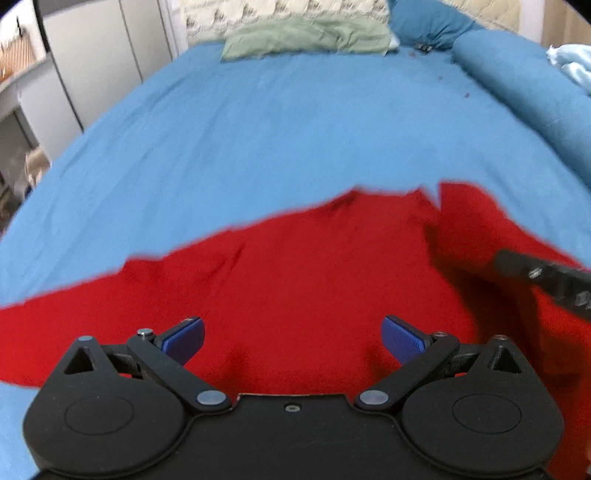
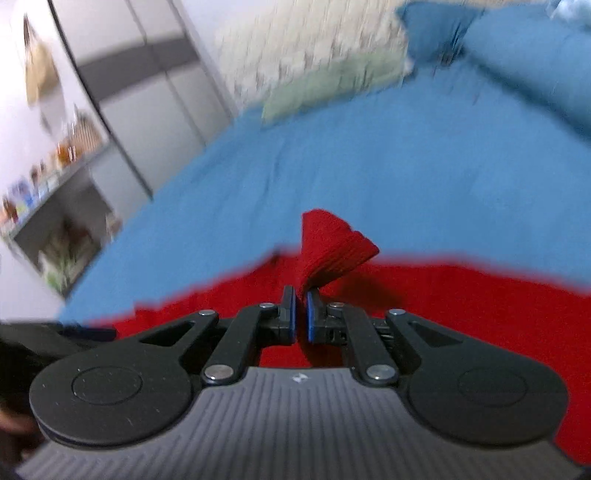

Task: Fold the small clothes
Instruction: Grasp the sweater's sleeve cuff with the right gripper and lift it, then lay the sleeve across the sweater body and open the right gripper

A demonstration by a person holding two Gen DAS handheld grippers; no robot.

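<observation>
The red garment (image 1: 295,280) lies spread on the blue bed (image 1: 258,129), soft, light and limp (probably knitted), so it is best taken at edges: the right gripper (image 2: 301,314) is clenched on a ribbed edge (image 2: 332,251), the left gripper (image 1: 293,341) hangs released above it.

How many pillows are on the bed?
3. A green pillow lies at the head of the bed, a blue pillow sits right of it, and a long blue bolster runs along the right side. Others may be hidden.
</observation>
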